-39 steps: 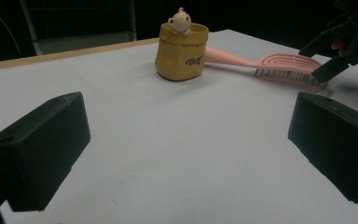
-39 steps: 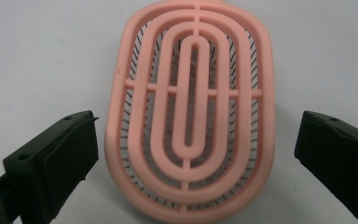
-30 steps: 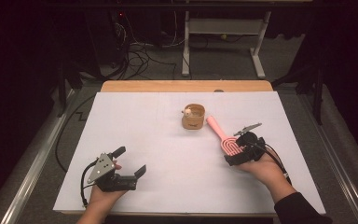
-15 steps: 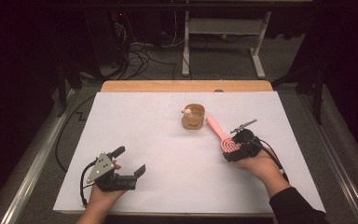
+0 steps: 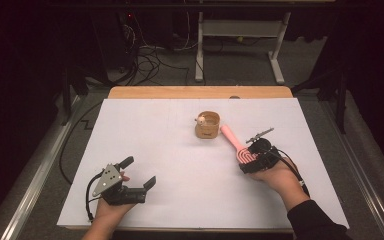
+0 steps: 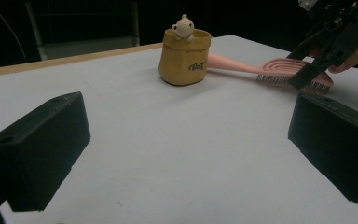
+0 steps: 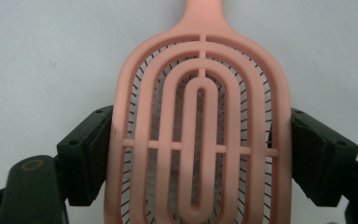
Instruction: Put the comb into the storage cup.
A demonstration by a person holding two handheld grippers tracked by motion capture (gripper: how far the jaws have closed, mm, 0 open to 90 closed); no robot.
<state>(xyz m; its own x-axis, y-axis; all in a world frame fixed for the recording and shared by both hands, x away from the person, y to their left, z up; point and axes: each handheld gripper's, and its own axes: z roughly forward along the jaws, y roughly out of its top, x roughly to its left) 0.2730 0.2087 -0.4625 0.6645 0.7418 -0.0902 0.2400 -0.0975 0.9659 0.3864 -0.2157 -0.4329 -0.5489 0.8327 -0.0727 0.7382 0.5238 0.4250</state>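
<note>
A pink vented hairbrush [image 5: 231, 139] lies bristles down on the white table, its handle pointing at a small yellow sack-shaped pot [image 5: 207, 125] with a little figure on its rim. My right gripper [image 5: 247, 162] has just been closing its jaws on the brush head [image 7: 200, 93]. Both pads now press against the head's two sides. My left gripper [image 5: 139, 171] rests at the near left, open, with nothing between its fingers. From the left gripper view, the pot [image 6: 185, 58], the brush [image 6: 242, 66] and the right gripper [image 6: 326, 42] lie ahead.
White sheet [image 5: 170, 150] covers the table, with a wooden strip [image 5: 200, 92] along the far edge. Behind it are a desk frame [image 5: 240, 50] and cables on the floor. A metal rail [image 5: 40, 175] runs along the left side.
The right gripper's jaws have closed in onto the sides of the brush head. The left gripper and the pot have not moved.
</note>
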